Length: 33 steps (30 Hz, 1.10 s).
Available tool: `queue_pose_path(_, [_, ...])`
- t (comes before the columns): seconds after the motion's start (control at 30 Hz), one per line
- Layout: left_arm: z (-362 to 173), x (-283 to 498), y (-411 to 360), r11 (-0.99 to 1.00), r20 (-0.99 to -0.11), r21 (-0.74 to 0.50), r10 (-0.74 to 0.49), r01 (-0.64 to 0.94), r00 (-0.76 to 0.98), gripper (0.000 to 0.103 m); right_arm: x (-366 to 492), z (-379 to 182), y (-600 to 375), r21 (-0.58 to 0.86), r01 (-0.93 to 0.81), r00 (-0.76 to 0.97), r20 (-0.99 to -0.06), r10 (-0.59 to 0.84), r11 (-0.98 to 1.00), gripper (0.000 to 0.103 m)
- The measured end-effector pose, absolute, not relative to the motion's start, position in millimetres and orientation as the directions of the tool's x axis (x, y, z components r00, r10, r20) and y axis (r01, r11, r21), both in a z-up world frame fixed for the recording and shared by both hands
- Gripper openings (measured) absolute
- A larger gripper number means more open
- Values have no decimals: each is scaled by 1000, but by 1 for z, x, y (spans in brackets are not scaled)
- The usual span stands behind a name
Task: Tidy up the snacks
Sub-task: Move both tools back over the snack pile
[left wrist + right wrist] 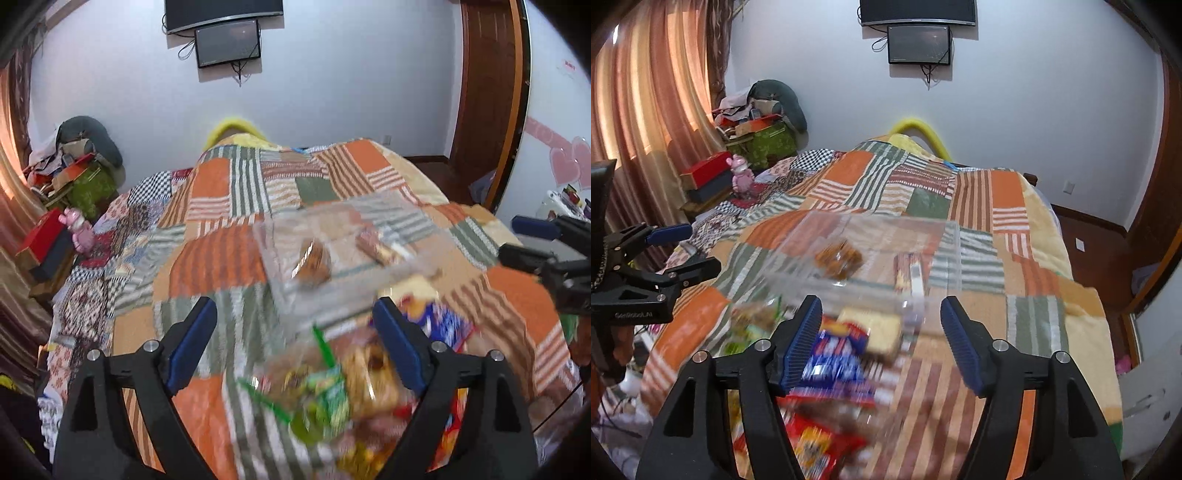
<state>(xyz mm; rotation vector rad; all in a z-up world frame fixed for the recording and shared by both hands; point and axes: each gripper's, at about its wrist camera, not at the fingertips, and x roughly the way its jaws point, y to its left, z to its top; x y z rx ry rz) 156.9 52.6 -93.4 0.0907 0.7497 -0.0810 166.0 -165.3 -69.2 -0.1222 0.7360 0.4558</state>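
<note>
A clear plastic box (280,254) (945,243) lies on the patchwork bedspread and holds a brown snack (314,262) (838,260) and a striped bar (376,245) (908,271). A blurred heap of snack packets lies in front of it: green and yellow ones (325,391), a blue packet (838,358) (447,325), a red one (816,439). My left gripper (295,321) is open and empty above the heap. My right gripper (881,317) is open and empty above the blue packet. Each gripper shows at the edge of the other's view, the right one (535,240) and the left one (683,247).
The bedspread (221,254) (1015,295) covers the whole bed. Red boxes (709,171) and a pink toy (740,177) stand left of the bed by the curtain. Screens hang on the far wall (919,44). A wooden door (487,92) is at the right.
</note>
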Motion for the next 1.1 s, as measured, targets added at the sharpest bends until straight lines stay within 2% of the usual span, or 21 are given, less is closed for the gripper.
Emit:
queue_pose_path(0.2, [-117, 109, 62, 994, -724, 51, -31, 98, 689, 88, 126, -86, -161, 59, -452, 617, -700, 360, 890, 72])
queue_pose_path(0.4, [-145, 82, 66, 994, -778, 4, -63, 105, 625, 88, 103, -110, -144, 44, -467, 583, -736, 345, 883, 85])
queue_pose_path(0.6, [-173, 68, 62, 993, -818, -27, -90, 118, 569, 87, 99, -140, -135, 71, -467, 513, -790, 335, 881, 86])
queue_pose_path(0.73, [-188, 66, 61, 991, -839, -46, -106, 124, 534, 77, 100, -156, -132, 103, -451, 472, -816, 334, 887, 86])
queue_pose_path(0.9, [-202, 69, 61, 989, -856, -74, -130, 130, 501, 69, 101, -167, -124, 123, -440, 442, -833, 334, 889, 86])
queue_pose_path(1.1, [-217, 73, 57, 983, -871, -122, -173, 139, 461, 55, 102, -175, -115, 153, -423, 416, -843, 342, 893, 98])
